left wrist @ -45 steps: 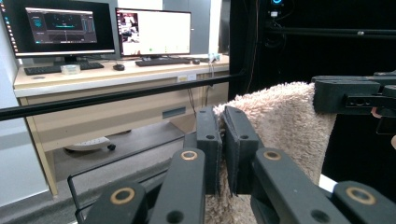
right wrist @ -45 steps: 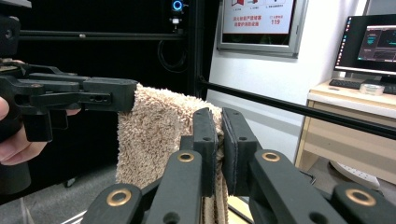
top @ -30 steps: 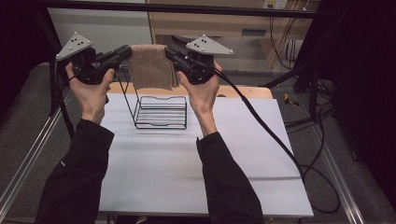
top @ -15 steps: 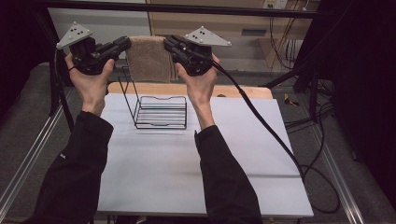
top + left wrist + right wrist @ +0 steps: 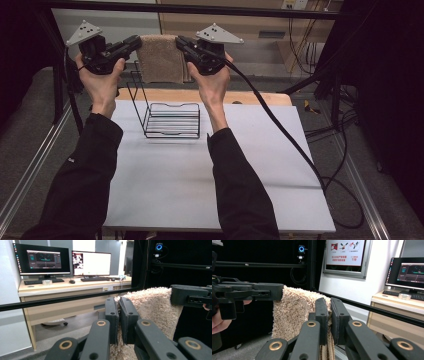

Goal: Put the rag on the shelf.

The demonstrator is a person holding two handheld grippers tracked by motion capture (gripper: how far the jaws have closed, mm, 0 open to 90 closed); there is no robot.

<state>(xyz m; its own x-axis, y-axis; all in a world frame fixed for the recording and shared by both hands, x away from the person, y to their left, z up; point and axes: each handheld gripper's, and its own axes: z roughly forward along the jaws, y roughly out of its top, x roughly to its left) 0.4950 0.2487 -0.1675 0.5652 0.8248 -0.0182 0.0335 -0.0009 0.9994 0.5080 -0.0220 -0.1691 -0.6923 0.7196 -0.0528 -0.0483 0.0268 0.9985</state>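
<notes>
A fluffy beige towel [image 5: 161, 59] is clamped at its top corners by the left gripper [image 5: 131, 45] and right gripper [image 5: 183, 44], above a white tabletop [image 5: 210, 170] carrying a black wire rack [image 5: 170, 119], with desk monitors [image 5: 65, 261] behind.

The left gripper [image 5: 119, 315] has its jaws clamped on the near edge of a fluffy beige towel [image 5: 152, 305]. The right gripper [image 5: 191, 296] grips the towel's far edge. Beyond the towel, two monitors [image 5: 66, 260] stand on a worktop [image 5: 75, 286].
</notes>
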